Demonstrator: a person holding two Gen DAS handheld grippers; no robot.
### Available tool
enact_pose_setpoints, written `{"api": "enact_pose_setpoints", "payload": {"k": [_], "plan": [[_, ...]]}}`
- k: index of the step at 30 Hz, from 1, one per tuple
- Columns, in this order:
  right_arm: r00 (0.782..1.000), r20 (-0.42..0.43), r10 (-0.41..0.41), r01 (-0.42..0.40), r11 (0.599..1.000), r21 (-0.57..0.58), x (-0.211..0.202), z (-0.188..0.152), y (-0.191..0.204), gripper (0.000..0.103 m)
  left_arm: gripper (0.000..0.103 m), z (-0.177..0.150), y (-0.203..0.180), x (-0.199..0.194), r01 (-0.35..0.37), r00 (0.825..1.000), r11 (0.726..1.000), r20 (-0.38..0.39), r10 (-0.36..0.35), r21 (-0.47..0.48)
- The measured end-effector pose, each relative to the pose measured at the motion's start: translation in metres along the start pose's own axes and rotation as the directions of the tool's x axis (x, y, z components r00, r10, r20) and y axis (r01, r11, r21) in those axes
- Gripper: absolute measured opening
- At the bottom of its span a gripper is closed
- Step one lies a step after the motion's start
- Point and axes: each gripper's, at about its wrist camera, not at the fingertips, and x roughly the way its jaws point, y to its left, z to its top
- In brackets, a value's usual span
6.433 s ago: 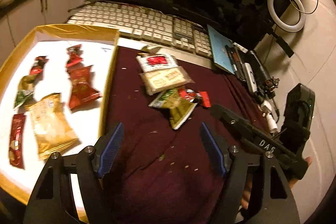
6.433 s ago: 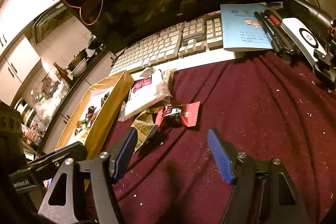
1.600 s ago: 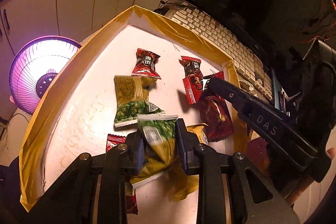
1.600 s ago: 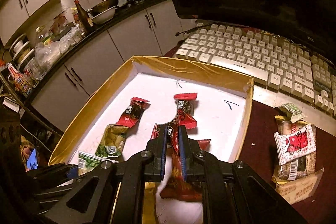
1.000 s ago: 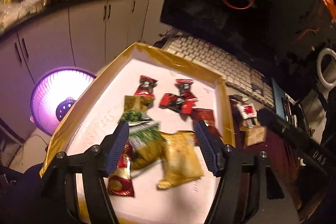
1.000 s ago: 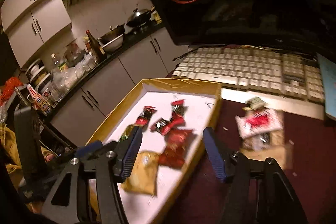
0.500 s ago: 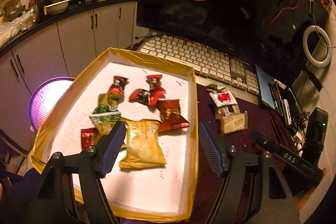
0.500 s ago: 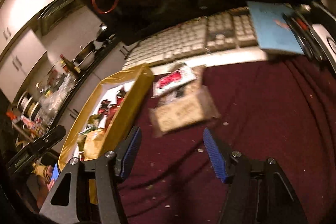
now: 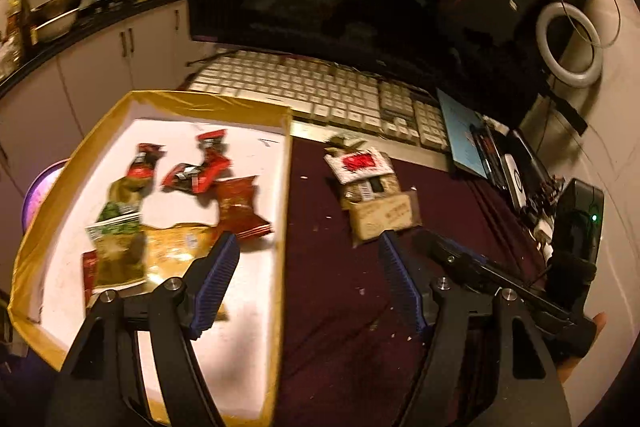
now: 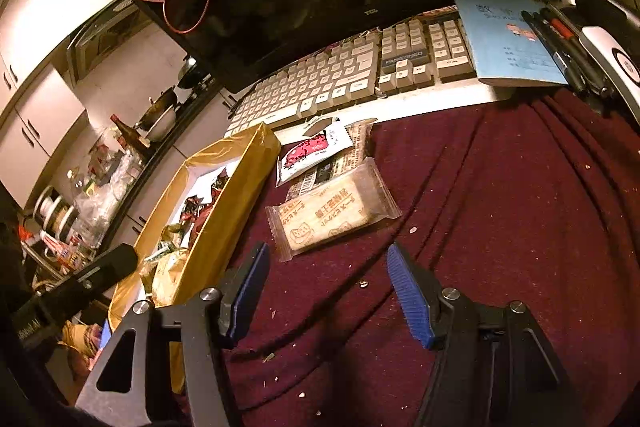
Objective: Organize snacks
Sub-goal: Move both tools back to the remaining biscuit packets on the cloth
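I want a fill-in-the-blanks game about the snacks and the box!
1. The gold box has a floor coloured ____.
2. The tan biscuit pack lies on a cloth coloured ____.
3. The pack with the red picture lies ____ the gold box.
4. Both the left tool and the right tool are ____.

Missing words: white; dark red; outside; open
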Motion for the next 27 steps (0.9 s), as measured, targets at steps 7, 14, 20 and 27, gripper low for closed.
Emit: {"api": "enact_pose_setpoints", "payload": {"k": [7,14,20,27], "plan": [[1.000,-0.003,0.012,-0.012,0.999,0.030,0.001,0.001,-0.005,0.064,0.071,0.003,-0.011,0.029,0.041,0.996,0.999,-0.074,-0.040,0.012],[1.000,-0.007,0.023,-0.023,0.999,0.032,0.002,0.000,-0.005,0.064,0.071,0.008,-0.018,0.041,0.048,0.995,0.999,-0.092,-0.045,0.025],[1.000,-0.008,0.029,-0.029,0.999,0.042,0.002,0.000,-0.007,0.064,0.071,0.009,-0.016,0.045,0.053,0.993,0.998,-0.107,-0.050,0.024],[1.000,0.008,0.010,-0.010,0.997,0.076,0.000,0.001,-0.013,0.064,0.071,0.015,0.002,0.045,0.098,0.988,0.995,-0.115,-0.101,-0.034]]}}
